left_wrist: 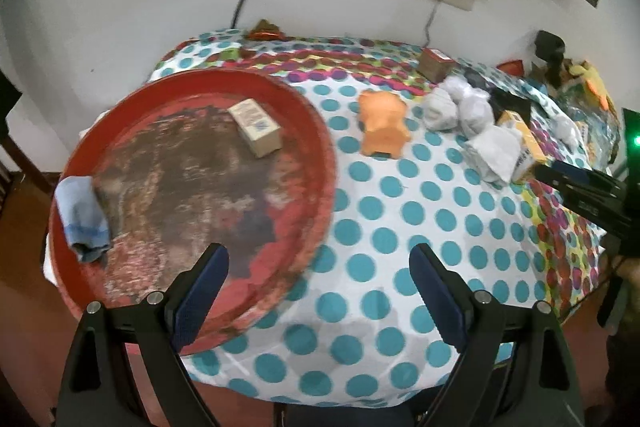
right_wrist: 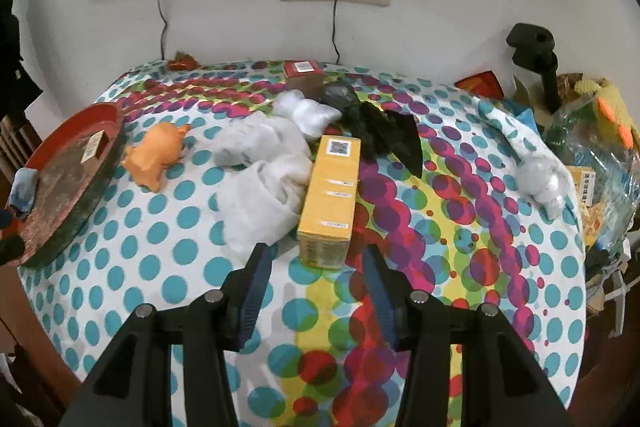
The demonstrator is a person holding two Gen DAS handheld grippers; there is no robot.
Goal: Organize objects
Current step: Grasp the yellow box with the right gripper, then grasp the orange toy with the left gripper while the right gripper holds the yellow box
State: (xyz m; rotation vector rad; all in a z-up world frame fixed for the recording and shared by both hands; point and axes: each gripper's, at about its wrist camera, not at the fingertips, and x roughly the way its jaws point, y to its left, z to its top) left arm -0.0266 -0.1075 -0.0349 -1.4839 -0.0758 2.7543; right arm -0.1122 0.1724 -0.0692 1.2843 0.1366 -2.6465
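While most of the items lie loose on the desk (left_wrist: 384, 239), the red tray (left_wrist: 304, 131) at the left of the left wrist view holds only two: a small tan box (left_wrist: 256, 127) near its far side and a folded blue cloth (left_wrist: 82, 219) draped on its lower-left rim.

Outstanding, on the dotted cloth:
- orange soft toy (left_wrist: 382, 125), just beside the tray's right rim;
- white cloth bundles (right_wrist: 264, 183), heaped centre of the right wrist view;
- yellow carton (right_wrist: 330, 199), lying lengthwise, touching the white heap;
- black crumpled bag (right_wrist: 376, 127), behind the carton;
- red-topped box (right_wrist: 302, 73), near the wall;
- grey-white bundle (right_wrist: 540, 179), far right.

Left hand-held gripper (left_wrist: 320, 287): jaws spread wide, nothing between them, over the tray's near rim and the desk.
Right hand-held gripper (right_wrist: 316, 291): jaws part-open, empty, just short of the carton's near end.

Judgement: early stage; two placed, at least six left, the carton likely next.
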